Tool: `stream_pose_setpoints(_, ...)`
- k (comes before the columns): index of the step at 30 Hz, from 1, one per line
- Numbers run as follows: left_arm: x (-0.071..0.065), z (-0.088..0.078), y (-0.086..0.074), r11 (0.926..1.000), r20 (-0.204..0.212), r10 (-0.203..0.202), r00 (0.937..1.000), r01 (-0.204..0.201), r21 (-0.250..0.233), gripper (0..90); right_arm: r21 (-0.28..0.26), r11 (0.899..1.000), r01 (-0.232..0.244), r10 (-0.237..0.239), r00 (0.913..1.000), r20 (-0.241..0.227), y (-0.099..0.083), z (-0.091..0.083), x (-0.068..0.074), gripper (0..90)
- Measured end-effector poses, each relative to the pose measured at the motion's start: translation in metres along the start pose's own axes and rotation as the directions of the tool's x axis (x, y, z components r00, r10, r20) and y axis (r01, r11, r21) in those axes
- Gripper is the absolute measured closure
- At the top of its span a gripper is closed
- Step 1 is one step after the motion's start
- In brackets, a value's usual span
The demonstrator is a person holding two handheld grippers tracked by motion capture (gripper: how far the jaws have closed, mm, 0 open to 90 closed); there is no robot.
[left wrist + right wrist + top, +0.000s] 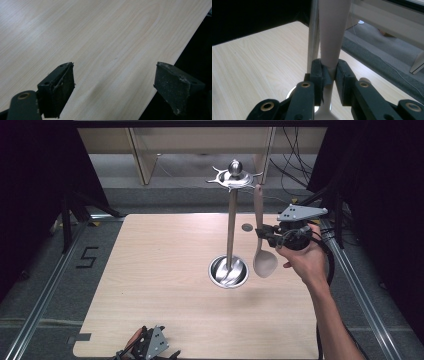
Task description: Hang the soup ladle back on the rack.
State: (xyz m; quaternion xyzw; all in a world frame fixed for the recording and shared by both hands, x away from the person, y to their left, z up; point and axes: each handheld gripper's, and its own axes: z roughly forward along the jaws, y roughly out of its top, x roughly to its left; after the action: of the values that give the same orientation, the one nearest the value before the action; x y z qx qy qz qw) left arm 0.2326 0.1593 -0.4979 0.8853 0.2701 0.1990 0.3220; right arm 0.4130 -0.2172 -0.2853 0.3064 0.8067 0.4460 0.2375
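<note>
- Right gripper (261,234): jaws clamped on spoon (261,245) handle; spoon upright, bowl down, just right of stand (230,220), right of table (165,270) centre
- Left gripper (113,87): jaws wide, holding nothing; near table edge

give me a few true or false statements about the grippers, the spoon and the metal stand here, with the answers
1. The right gripper is shut on the handle of the pale beige spoon. True.
2. The left gripper holds a fork. False: its jaws stand wide open over the light wooden table, holding nothing.
3. The spoon lies flat on the table. False: it hangs upright, bowl down, beside the tall silver stand.
4. The stand has a round dish-shaped base. True.
5. The left gripper is near the table's near edge. True.
</note>
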Motion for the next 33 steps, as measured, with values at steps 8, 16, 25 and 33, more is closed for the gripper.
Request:
stream_pose_setpoints(8,0.0,0.0,0.0,1.0,-0.004,0.003,1.0,-0.003,0.001,15.7,-0.012,1.0,0.0,-0.001,0.9999,-0.01,0.0,0.006,0.001,77.7)
stream_pose_setpoints(16,0.0,0.0,0.0,1.0,-0.008,0.006,1.0,-0.006,0.002,15.6,-0.017,1.0,-0.016,0.015,0.999,-0.042,-0.001,0.008,0.001,77.2)
stream_pose_setpoints(25,0.0,0.0,0.0,0.9999,-0.007,0.011,0.9999,-0.011,0.007,15.6,-0.053,0.998,-0.042,0.04,0.9985,-0.037,-0.002,0.004,0.002,72.5)
stream_pose_setpoints(33,0.0,0.001,0.0,0.9999,-0.003,0.007,1.0,-0.007,0.008,15.6,-0.085,0.996,-0.022,0.018,0.9985,-0.051,-0.004,-0.005,0.008,71.2)
